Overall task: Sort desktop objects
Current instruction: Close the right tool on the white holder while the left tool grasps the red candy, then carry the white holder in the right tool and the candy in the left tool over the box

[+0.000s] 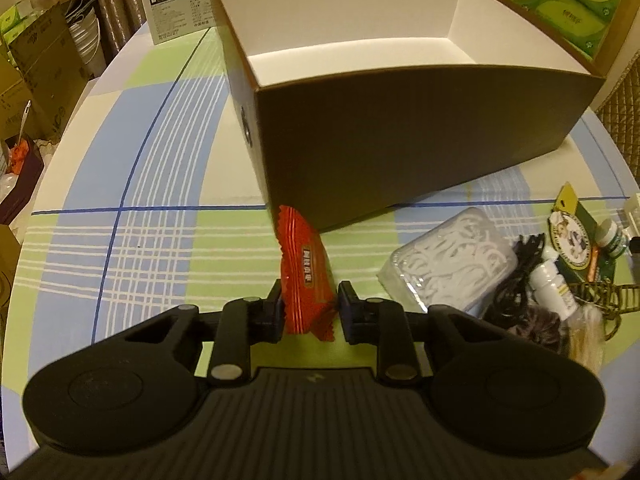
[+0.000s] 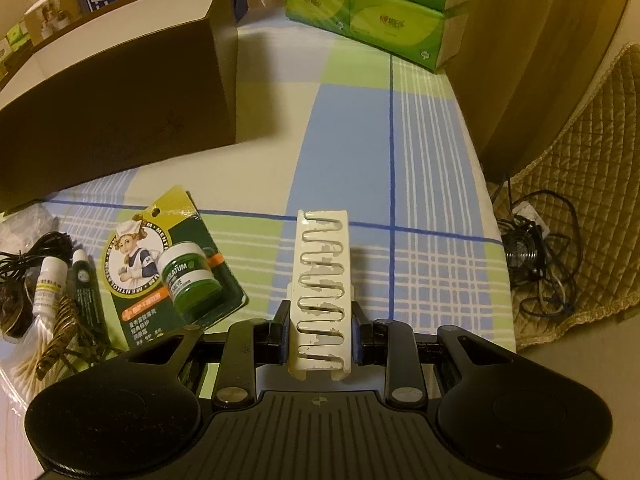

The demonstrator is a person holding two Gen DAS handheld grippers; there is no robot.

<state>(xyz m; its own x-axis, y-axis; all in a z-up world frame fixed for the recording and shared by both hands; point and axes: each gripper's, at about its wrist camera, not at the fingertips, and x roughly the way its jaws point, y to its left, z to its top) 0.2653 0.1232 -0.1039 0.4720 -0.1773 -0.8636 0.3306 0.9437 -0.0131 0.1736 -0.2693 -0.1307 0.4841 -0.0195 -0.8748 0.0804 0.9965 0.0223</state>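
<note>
the left gripper (image 1: 308, 308) is clamping a red sachet (image 1: 302, 276) by its lower part, jaws narrow on both sides of it, and the sachet is sticking forward and up toward the near corner of the box (image 1: 420, 136). the box is sitting open on the checked cloth (image 1: 140, 200), its white inside showing nothing in it. right of the sachet, a clear pack of white floss picks (image 1: 450, 258) is lying on the cloth, touching a black cord (image 1: 520, 276). a small white bottle (image 1: 554, 284) and the green card (image 1: 572, 236) are lying just beyond.

the right gripper (image 2: 320, 328) is gripping a white rack (image 2: 322, 284) with a zigzag wire face, jaws narrow against its two long sides, the rack pointing forward above the cloth. left of it, the green card is lying flat with a green jar (image 2: 192, 278) on it. green tissue packs (image 2: 376, 12) are stacked at the far edge.
</note>
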